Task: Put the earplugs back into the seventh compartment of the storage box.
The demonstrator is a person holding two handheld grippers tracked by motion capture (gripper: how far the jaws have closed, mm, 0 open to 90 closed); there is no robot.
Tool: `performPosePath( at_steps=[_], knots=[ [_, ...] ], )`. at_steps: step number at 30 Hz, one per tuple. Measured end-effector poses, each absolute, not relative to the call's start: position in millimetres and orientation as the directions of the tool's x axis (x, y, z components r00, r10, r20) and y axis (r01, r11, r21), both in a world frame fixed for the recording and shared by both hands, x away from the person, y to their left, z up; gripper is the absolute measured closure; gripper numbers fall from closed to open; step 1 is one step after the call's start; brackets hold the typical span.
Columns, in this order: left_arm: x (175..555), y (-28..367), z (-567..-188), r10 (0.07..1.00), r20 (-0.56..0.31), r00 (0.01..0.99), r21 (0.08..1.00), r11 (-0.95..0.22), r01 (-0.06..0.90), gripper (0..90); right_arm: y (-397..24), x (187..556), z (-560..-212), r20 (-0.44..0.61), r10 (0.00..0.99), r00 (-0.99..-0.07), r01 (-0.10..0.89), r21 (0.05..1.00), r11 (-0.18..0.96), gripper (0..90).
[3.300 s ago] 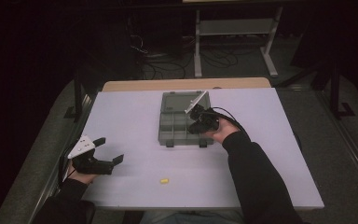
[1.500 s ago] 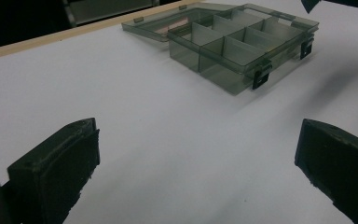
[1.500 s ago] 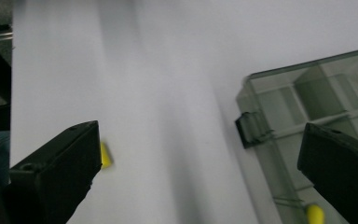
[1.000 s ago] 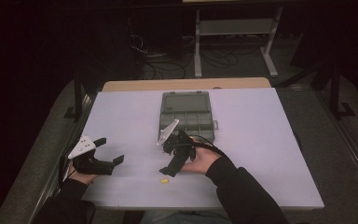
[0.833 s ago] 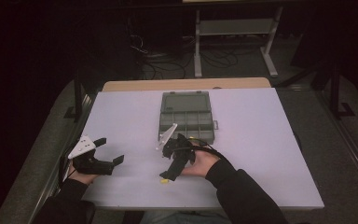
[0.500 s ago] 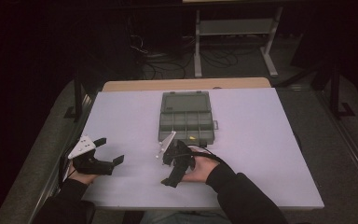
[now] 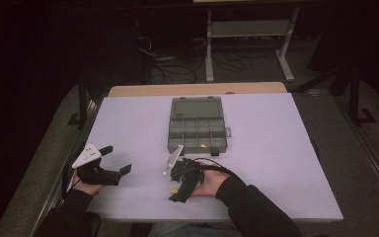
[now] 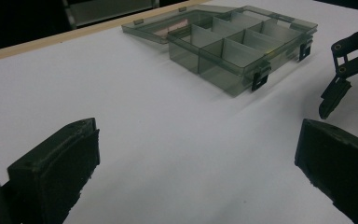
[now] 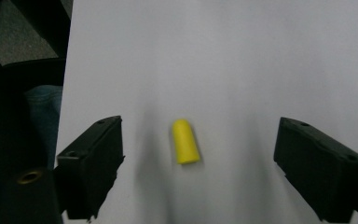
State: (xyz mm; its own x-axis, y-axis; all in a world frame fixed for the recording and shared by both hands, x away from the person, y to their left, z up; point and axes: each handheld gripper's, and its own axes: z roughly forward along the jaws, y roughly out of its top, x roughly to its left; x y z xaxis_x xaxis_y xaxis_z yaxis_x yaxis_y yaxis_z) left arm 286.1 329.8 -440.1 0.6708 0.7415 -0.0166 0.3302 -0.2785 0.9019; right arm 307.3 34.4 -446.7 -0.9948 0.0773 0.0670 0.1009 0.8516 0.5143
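STEP: likely pick-up of yellow earplug (image 9: pixel 185 141), lying near table (image 7: pixel 276 148) front edge | right hand-held gripper (image 7: pixel 180 190) jaws wide apart, straddling it, not touching | NEXT: lower, close squarely on the soft plug | left hand-held gripper (image 7: pixel 113 160) open, empty, resting at left | AROUND: open compartment box (image 7: pixel 197 131) farther back, one yellow piece inside; path clear

In the high view a small yellow speck (image 7: pixel 205 146) inside the compartment box (image 7: pixel 196 124) is too small to identify. The left gripper (image 7: pixel 113 158) hides most of its hand. The right forearm (image 7: pixel 256 210) is cut off by the near edge.
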Motion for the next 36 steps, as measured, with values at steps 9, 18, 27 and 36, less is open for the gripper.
performPosePath(
  at_steps=[9,18,27,36],
  knots=[
    [286,330,-440,0.741,-0.014,0.672,0.901,-0.282,0.330,0.0,37,305,-449,0.090,0.062,-0.994,0.098,0.493,0.864,50.6],
    [286,330,-440,0.742,-0.013,0.671,0.902,-0.281,0.329,0.0,37,303,-449,0.056,0.053,-0.997,0.074,0.490,0.869,73.6],
    [286,330,-440,0.741,-0.014,0.672,0.902,-0.281,0.328,0.0,37,303,-447,0.076,0.034,-0.997,0.067,0.493,0.867,78.6],
    [286,330,-440,0.740,-0.012,0.672,0.901,-0.283,0.328,0.0,31,305,-430,0.062,0.046,-0.997,0.072,0.536,0.841,78.6]
  ],
)
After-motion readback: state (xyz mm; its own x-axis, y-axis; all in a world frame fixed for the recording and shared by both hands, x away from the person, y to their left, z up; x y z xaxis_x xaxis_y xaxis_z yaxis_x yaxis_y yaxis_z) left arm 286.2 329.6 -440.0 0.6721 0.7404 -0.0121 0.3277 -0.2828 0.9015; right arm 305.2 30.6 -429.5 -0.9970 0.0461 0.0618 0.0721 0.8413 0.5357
